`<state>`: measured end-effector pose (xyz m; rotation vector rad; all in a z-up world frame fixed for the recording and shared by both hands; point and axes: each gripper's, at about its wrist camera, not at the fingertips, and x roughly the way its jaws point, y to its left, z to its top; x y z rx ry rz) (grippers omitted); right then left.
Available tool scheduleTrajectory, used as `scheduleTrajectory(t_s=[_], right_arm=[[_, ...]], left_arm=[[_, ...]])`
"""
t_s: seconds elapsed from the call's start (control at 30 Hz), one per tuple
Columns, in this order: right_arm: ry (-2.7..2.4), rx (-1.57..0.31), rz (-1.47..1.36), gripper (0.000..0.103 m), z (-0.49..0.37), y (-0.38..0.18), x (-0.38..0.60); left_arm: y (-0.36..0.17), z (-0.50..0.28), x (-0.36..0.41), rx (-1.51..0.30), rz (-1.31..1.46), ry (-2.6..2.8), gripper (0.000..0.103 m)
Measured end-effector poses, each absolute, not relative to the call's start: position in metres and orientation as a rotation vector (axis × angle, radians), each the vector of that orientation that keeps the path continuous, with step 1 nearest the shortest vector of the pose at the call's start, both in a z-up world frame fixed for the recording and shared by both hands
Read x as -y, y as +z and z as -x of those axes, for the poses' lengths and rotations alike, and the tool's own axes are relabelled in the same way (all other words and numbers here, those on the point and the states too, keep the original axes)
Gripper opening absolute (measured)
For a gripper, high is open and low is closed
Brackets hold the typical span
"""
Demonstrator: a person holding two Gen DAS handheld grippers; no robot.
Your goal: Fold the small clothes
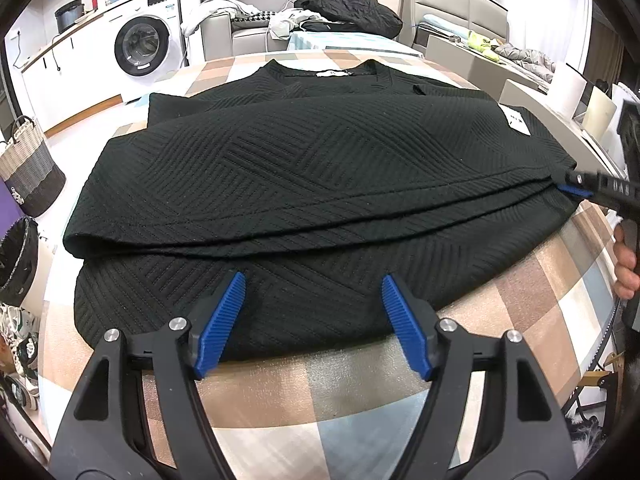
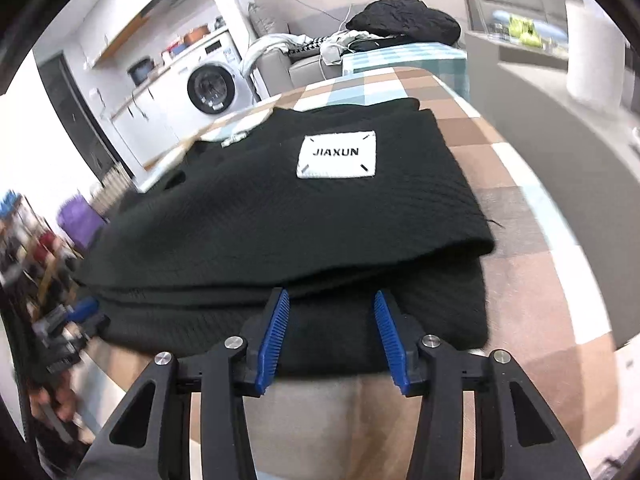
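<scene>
black ribbed knit top [image 1: 304, 184] half folded on the checked tablecloth [image 1: 320, 408].
left gripper [image 1: 314, 300] and right gripper [image 2: 330, 314] both spread, poised at the top's near hem, pinching nothing. risk: loose upper layer slides, fold skews if either grabs one layer.

**Around the checked tabletop**

A brown, white and pale-blue checked tablecloth [image 1: 560, 280] covers the table. Behind stands a white front-loading washing machine [image 1: 146, 42] against the wall. A woven grey-and-cream laundry basket [image 1: 28, 168] sits on the floor. A crumpled black jacket [image 1: 352, 8] lies beside a grey sofa [image 1: 224, 28]. A tall white paper roll [image 2: 596, 44] stands nearby.
</scene>
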<state>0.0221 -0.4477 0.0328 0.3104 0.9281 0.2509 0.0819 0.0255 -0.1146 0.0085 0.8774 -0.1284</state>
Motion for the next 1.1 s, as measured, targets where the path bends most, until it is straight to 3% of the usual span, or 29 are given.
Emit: scheduleTrajectory(t_s=[0.37,0.83,1.1], right_arm=[[0.230,-0.766,-0.684,0.049,-0.062,0.041,0.482],[0.249,-0.835,-0.558,0.049,-0.043,0.036,0.463],[0.258,-0.839,-0.548,0.049,-0.042,0.035,0.460]], left_arm=[[-0.115,-0.082,-0.028,-0.874,0.009,-0.141,0.070],[-0.102,-0.063,-0.130,-0.854,0.401,0.005,0.070],[-0.092,-0.078,-0.164,-0.815,0.359,0.176,0.070]])
